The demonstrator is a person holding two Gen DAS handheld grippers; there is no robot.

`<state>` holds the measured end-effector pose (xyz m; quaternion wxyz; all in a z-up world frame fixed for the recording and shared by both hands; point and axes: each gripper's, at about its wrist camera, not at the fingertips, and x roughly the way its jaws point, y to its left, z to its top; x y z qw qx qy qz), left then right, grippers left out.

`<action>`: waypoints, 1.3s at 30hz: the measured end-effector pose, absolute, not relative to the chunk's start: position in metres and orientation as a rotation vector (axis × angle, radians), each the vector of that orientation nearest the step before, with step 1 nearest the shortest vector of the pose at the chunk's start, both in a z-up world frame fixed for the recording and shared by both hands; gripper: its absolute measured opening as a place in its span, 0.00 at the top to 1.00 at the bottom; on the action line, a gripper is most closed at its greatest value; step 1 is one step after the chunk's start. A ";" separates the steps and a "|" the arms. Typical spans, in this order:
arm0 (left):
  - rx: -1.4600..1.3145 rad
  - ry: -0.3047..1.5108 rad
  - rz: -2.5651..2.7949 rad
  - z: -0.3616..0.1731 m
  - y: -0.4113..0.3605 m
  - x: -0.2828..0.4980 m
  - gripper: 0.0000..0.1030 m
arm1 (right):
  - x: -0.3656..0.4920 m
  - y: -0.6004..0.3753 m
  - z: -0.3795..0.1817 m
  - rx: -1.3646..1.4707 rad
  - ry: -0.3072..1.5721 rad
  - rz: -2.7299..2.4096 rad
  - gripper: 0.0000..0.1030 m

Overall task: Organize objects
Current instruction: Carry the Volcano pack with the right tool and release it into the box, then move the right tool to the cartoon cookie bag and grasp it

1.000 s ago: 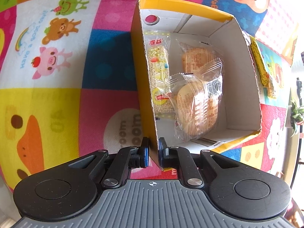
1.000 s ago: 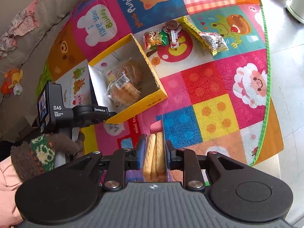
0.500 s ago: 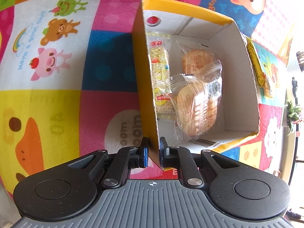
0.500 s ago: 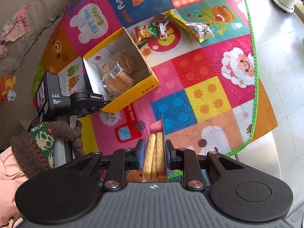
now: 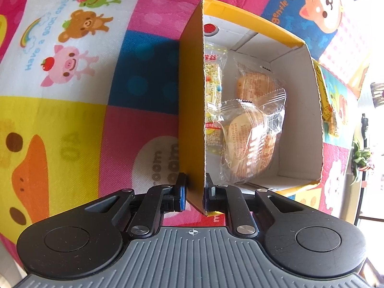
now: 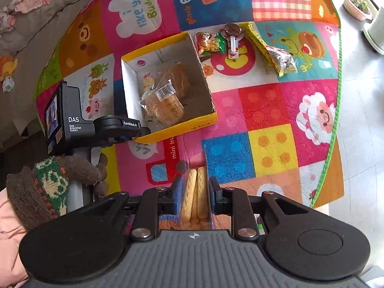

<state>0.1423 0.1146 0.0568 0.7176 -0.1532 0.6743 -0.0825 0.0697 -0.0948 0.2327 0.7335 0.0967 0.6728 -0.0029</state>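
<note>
Right now you're mid-carry: the right gripper is clamped on a clear pack of biscuit sticks, held above the play mat and short of the yellow box. Judging by the layout, this is the "bring the next snack to the box" step, w/ three packs already inside: a seed bar along the left wall and two wrapped cakes piled beside it.

Fingers first. The right fingers press both long sides of the stick pack, which stands lengthwise between them and pokes out past the tips. The left gripper straddles the near corner of the box wall. One of its fingers sits outside the cardboard w/ a thin gap showing, the other lies against the inner face. So that grip looks slack, not a firm pinch; you'd be steadying the box at best.

Next move, as I read it: swing the right hand over the open top, aim for the bare floor of the box on the right side, lower, then let go. The pack is long, so line it up w/ the box's long side or it may hang on the rim. Watch the left hold too, since a loose box can slide on the mat.

Still out on the mat beyond the box: a small snack bag, a lollipop and a long yellow packet. Those come later, prob.
</note>
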 end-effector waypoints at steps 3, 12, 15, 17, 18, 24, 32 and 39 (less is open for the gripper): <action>-0.352 1.493 -0.179 0.056 0.117 0.142 0.85 | 0.105 -0.075 0.228 0.124 1.466 0.032 0.79; -0.425 1.481 -0.137 0.052 0.127 0.135 0.84 | 0.197 -0.057 0.216 0.059 1.299 0.071 0.78; -0.446 1.482 -0.121 0.051 0.128 0.136 0.82 | 0.195 -0.066 0.202 0.067 1.336 0.063 0.77; -0.440 1.487 -0.095 0.051 0.126 0.137 0.83 | 0.181 -0.078 0.193 0.079 1.367 0.064 0.77; -0.440 1.489 -0.082 0.052 0.124 0.138 0.83 | 0.172 -0.086 0.189 0.087 1.382 0.066 0.77; -0.459 1.477 -0.006 0.055 0.114 0.149 0.84 | 0.120 -0.161 0.164 0.127 1.486 -0.016 0.77; -0.420 1.491 0.082 0.051 0.098 0.151 0.86 | 0.130 -0.266 0.149 0.159 1.474 -0.106 0.72; -0.362 1.519 0.114 0.058 0.082 0.142 0.91 | 0.208 -0.277 0.117 0.087 1.421 0.075 0.67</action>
